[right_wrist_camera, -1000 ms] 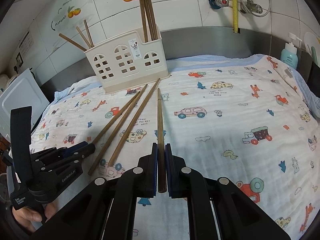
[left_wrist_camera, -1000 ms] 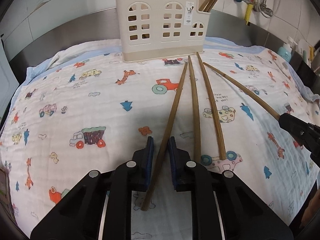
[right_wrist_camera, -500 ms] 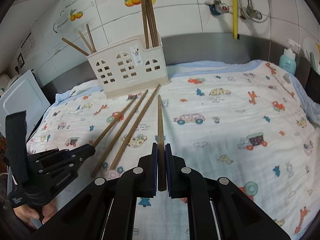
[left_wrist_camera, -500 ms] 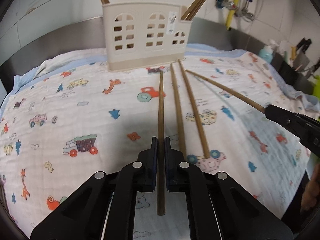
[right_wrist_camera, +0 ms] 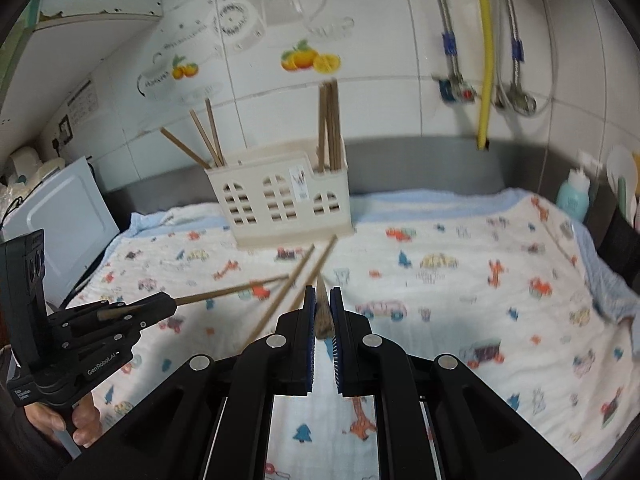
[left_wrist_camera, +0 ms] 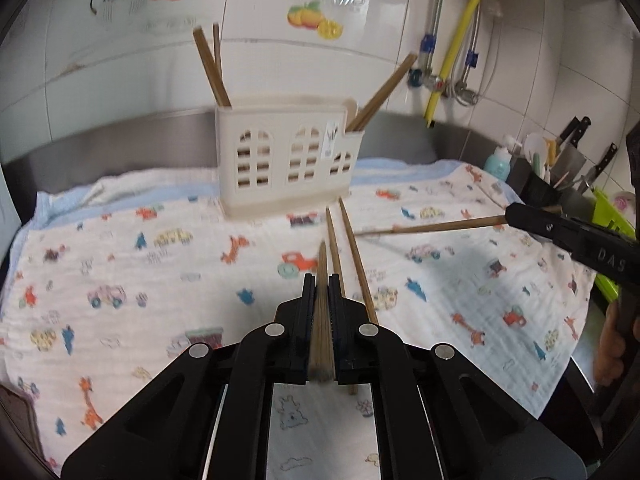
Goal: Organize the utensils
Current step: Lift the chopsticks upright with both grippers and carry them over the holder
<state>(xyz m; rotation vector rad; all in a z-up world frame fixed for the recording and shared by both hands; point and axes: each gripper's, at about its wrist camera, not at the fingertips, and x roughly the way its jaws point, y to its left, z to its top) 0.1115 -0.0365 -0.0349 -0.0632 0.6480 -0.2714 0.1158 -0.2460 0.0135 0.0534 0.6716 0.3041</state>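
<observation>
My left gripper (left_wrist_camera: 320, 292) is shut on a brown chopstick (left_wrist_camera: 322, 320) held above the printed cloth (left_wrist_camera: 120, 260). My right gripper (right_wrist_camera: 322, 300) is shut on another chopstick (right_wrist_camera: 322, 314), also lifted. Each gripper shows in the other's view with its stick: the right gripper (left_wrist_camera: 516, 216) at the right edge, the left gripper (right_wrist_camera: 168, 306) at the lower left. Two loose chopsticks (left_wrist_camera: 356, 256) lie on the cloth, pointing at the cream utensil holder (left_wrist_camera: 286, 160). The holder (right_wrist_camera: 280, 204) stands upright at the back, with several chopsticks in its two end compartments.
A tiled wall with pipes and a yellow hose (right_wrist_camera: 484, 52) rises behind the holder. A teal soap bottle (right_wrist_camera: 574, 196) and a knife rack (left_wrist_camera: 560, 168) stand at the right edge. A white appliance (right_wrist_camera: 60, 220) sits at the far left.
The left gripper closed on its chopstick. Both grippers have since risen, lifting their chopsticks off the cloth, and the holder sits lower in both views.
</observation>
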